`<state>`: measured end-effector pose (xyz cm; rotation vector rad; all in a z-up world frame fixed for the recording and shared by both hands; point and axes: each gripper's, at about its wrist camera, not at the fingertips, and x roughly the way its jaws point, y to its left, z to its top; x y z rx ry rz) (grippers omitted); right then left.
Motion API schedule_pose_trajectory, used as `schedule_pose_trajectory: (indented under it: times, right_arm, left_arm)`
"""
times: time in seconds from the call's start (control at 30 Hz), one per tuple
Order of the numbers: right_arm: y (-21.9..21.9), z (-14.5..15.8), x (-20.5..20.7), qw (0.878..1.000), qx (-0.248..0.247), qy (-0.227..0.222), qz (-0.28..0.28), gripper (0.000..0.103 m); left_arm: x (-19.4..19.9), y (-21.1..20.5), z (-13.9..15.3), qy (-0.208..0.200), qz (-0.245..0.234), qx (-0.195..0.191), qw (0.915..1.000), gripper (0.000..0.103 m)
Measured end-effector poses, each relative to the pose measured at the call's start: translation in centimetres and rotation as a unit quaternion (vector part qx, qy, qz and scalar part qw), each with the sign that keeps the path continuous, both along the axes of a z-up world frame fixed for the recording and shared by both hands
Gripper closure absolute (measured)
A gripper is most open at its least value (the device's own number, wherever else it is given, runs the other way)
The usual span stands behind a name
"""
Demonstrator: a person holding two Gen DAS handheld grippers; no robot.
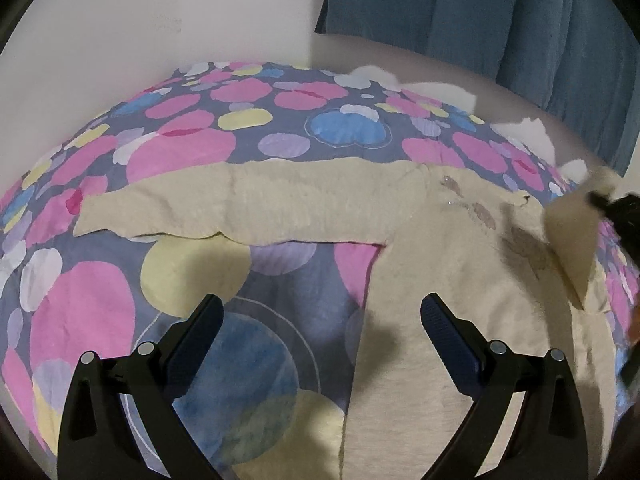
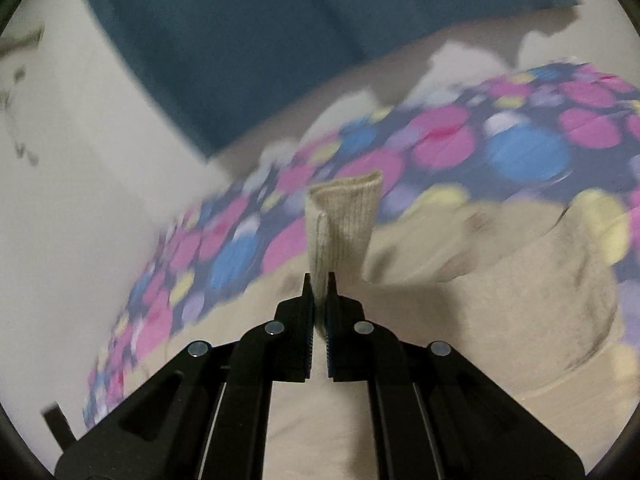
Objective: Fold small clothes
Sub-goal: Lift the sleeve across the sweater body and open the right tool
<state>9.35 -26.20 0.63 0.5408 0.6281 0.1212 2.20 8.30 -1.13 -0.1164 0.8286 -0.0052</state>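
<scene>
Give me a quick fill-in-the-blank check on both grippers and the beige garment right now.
1. The right gripper is shut on the garment's ribbed ____.
2. The left gripper hovers with its jaws ____, holding nothing.
3. The beige garment lies on a bedspread printed with coloured ____.
4. Behind the bed hangs a curtain coloured ____.

Missing words: cuff; open; circles; blue

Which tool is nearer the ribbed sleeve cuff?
Right. The right tool is clamped on the cuff; the left tool hovers open above the shirt's body.
</scene>
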Motion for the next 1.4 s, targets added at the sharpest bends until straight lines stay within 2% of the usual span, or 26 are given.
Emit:
schedule_pose_trajectory:
  times: [0.17, 0.4, 0.63, 0.93, 1.33, 1.4]
  right_arm:
    - [5.4, -2.6, 0.9, 0.998, -0.032, 0.036, 0.046, 0.099]
    - [8.3, -4.8, 1.5, 0.993, -0.06, 0.058, 0.08, 0.099]
    - [9.6, -7.0, 1.6, 0.986, -0.081, 0.088, 0.117, 0.099]
    - [10.7, -8.0, 1.8, 0.982, -0.088, 0.105, 0.133, 0.098]
    - [11.4, -8.8, 2.6, 0.98, -0.084, 0.116, 0.14, 0.098]
    - [11.3, -9.2, 2.7, 0.979, -0.069, 0.122, 0.146, 0.093]
  left_arm:
    - [0.2, -0.2, -0.5, 0.01, -0.003, -0.005, 0.9999, 0.005]
    - [0.1, -0.6, -1.0, 0.013, -0.016, -0.004, 0.9998, 0.005]
    - [-0.1, -1.0, -1.2, 0.013, -0.022, -0.002, 0.9997, 0.005]
    - [-0.1, -1.7, -1.4, 0.016, -0.03, 0.002, 0.9994, 0.005]
    - [0.0, -2.1, -1.8, 0.021, -0.034, 0.003, 0.9992, 0.005]
    - [0.0, -2.1, -1.9, 0.021, -0.035, 0.004, 0.9992, 0.005]
